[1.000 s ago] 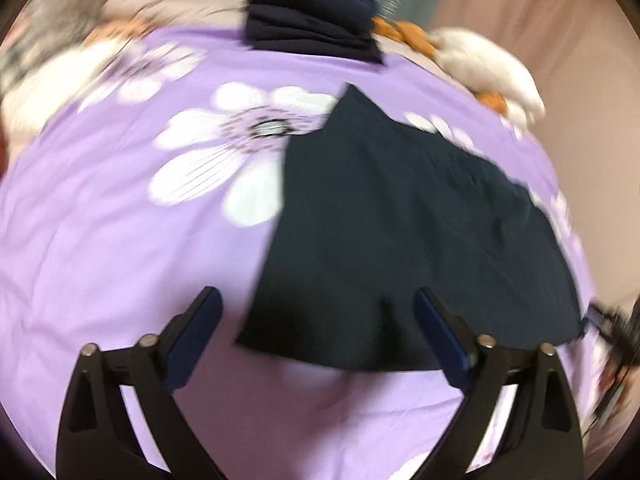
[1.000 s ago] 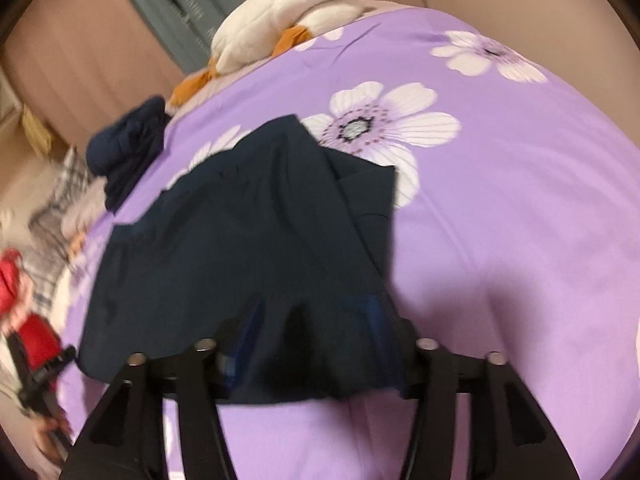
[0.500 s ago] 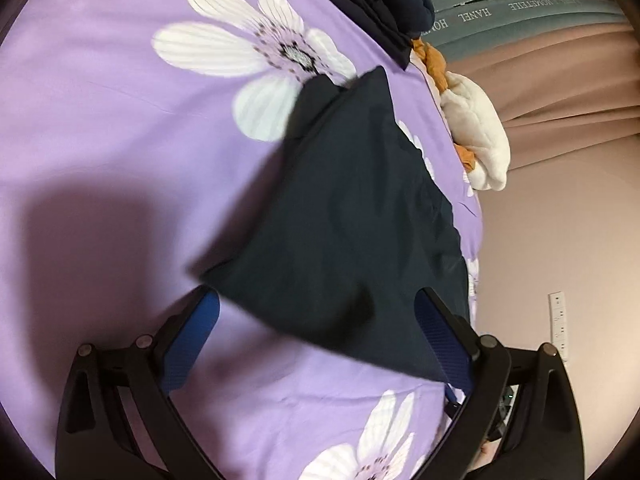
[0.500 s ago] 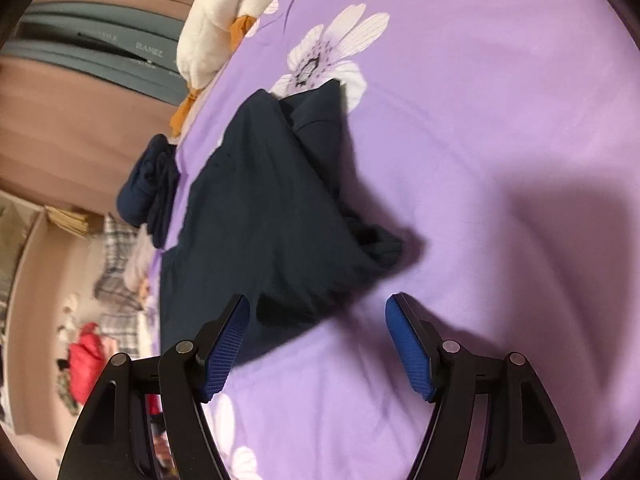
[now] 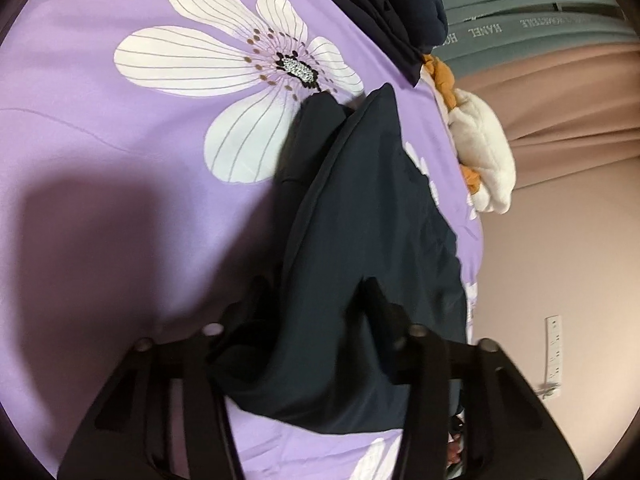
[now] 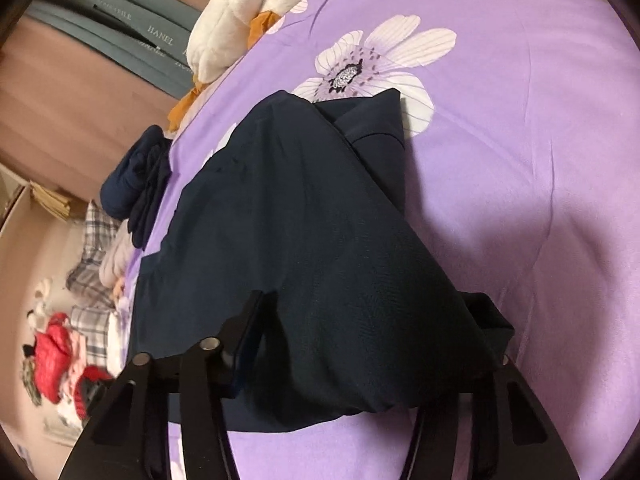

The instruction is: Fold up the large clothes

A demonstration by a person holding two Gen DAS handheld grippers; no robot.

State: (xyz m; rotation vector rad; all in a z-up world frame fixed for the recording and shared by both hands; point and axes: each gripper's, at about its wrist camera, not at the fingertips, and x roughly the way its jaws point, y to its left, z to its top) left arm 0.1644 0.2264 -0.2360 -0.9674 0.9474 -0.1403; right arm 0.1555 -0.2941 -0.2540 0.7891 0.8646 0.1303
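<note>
A large dark navy garment lies partly folded on a purple flowered bedsheet; it also fills the middle of the right wrist view. My left gripper has its fingers narrowed on the near edge of the garment, with cloth bunched between them. My right gripper straddles the other near edge; the cloth drapes over its fingers and hides the tips, so how the jaws stand is unclear.
A stack of folded navy clothes sits at the far end of the bed, also seen in the right wrist view. A white and orange plush toy lies by the pink wall. Checked and red clothes lie at the left.
Both grippers moved down onto the garment's near edge. The left fingers, wide open before, have closed in on the cloth. The cloth now covers the right fingers.
</note>
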